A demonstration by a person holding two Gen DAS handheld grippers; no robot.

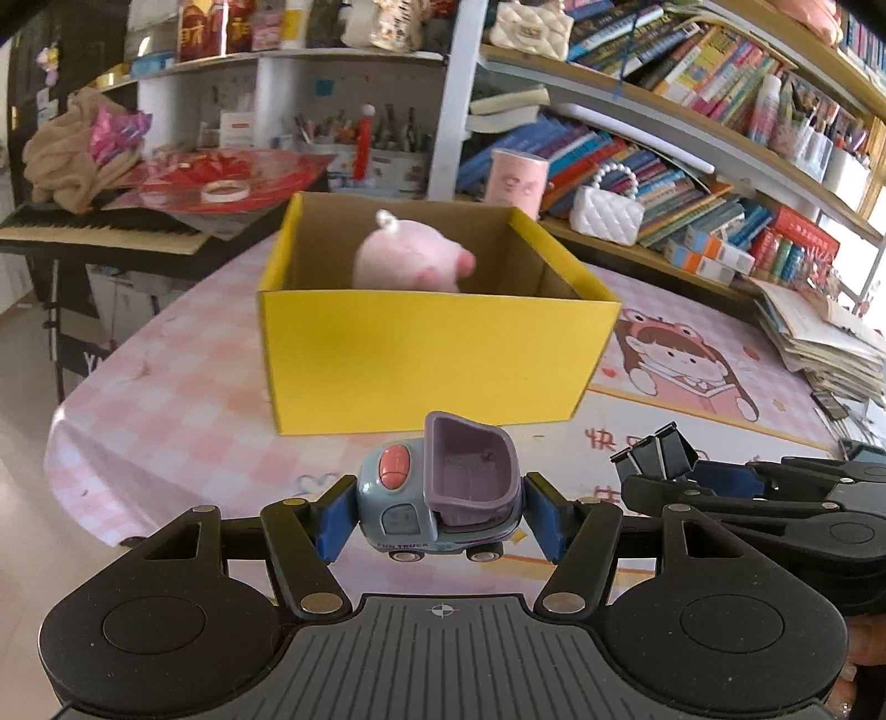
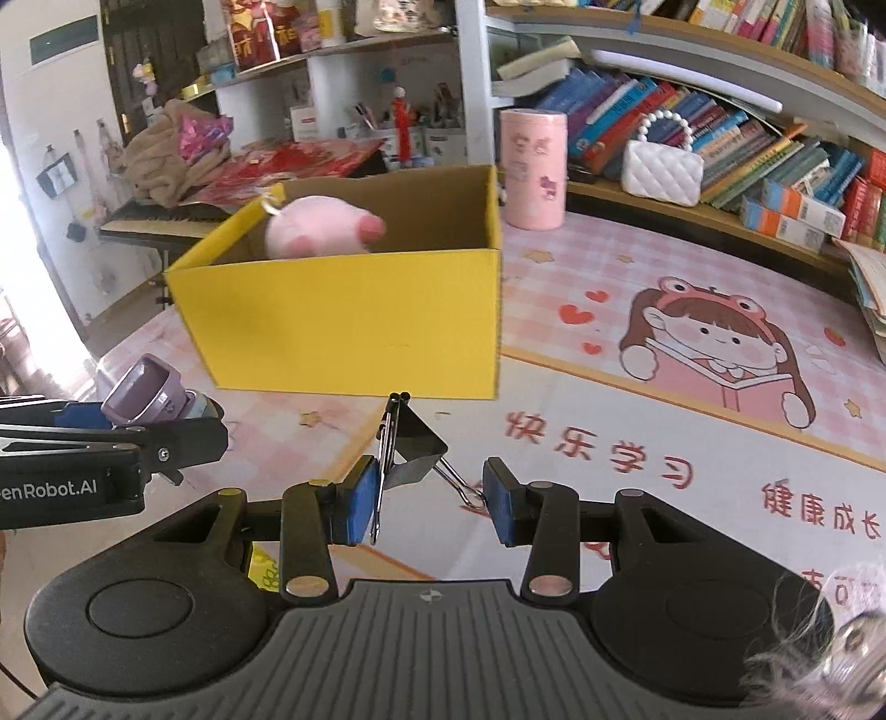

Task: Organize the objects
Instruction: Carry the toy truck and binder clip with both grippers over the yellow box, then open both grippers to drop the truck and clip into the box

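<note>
1. Near the desk's [image 2: 554,266] far edge stands the yellow box [image 1: 432,360], a pink plush [image 1: 412,257] inside.
2. Left gripper [image 1: 440,518] clamps a toy truck [image 1: 443,493] above the desk.
3. Right gripper [image 2: 426,498] pinches a binder clip [image 2: 412,448], nearly closed.

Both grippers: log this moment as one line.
left gripper: shut on toy truck | right gripper: shut on binder clip | yellow box: holds pink plush

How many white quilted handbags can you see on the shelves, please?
2: one handbag with a pearl handle on the low shelf behind the yellow box, and a cream one on a higher shelf. Others may be hidden in the clutter.
</note>
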